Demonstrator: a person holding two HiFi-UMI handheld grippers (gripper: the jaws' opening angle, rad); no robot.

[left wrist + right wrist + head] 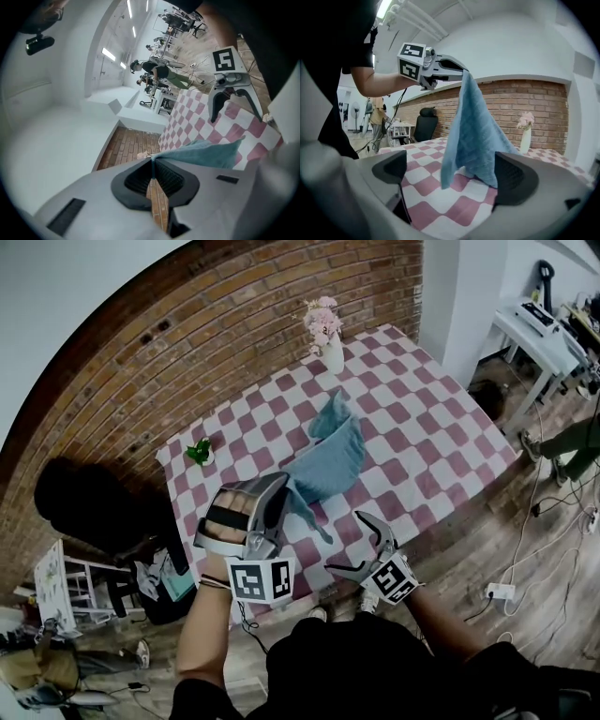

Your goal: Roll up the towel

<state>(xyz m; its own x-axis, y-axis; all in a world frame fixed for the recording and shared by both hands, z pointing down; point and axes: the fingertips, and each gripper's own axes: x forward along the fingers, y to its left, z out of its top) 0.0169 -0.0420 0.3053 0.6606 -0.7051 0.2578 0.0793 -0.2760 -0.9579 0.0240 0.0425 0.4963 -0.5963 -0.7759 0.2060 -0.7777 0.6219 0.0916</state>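
The left claw (151,161) is clamped tight on one corner of the blue towel (333,460) and holds it above the checked worktop (422,399). From that corner the towel slopes down, its long axis running from near left to far right toward the vase (333,357). Its far end rests bunched on the worktop, and a loose near corner dangles free. The right claw (349,542) stands open with nothing between its jaws, near the worktop's near edge, just right of the towel.
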